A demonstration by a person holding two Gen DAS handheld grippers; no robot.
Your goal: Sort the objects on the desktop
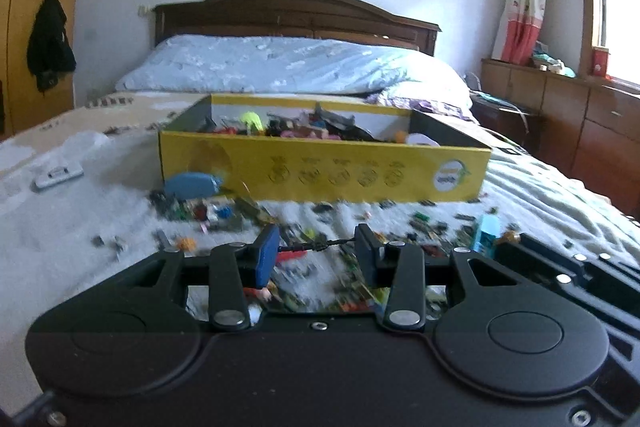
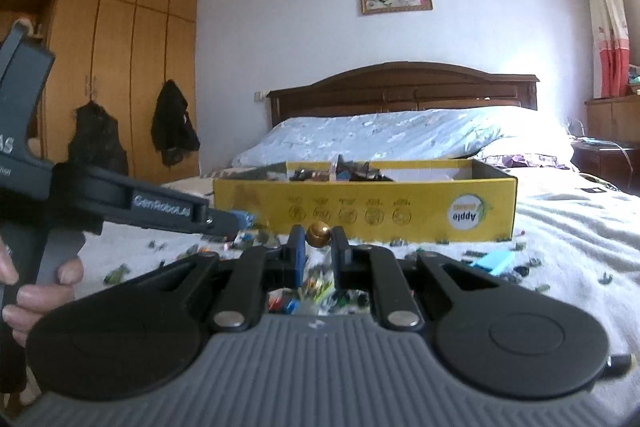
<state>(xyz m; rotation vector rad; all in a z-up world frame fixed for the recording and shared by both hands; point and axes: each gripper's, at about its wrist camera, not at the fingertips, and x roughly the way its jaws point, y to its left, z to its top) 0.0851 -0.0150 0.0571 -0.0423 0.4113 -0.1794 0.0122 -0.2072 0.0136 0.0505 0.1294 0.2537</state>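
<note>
My left gripper [image 1: 316,247] is shut on a thin black rod-like toy piece [image 1: 316,246], held crosswise between its blue pads above the scattered toys. My right gripper [image 2: 318,239] is shut on a small golden ball [image 2: 318,233], held above the bed in front of the box. The yellow cardboard box [image 1: 320,173] sits on the bed with several small toys inside; it also shows in the right wrist view [image 2: 360,213]. Many small colourful toy pieces [image 1: 208,211] lie scattered on the white sheet before the box. The left gripper's body [image 2: 120,203] shows at left in the right wrist view.
A blue oval toy [image 1: 192,185] leans by the box's left corner. A light blue block [image 1: 486,233] lies at right, also in the right wrist view [image 2: 492,261]. A white flat item [image 1: 58,177] lies far left. Pillows [image 1: 288,63] and headboard stand behind the box.
</note>
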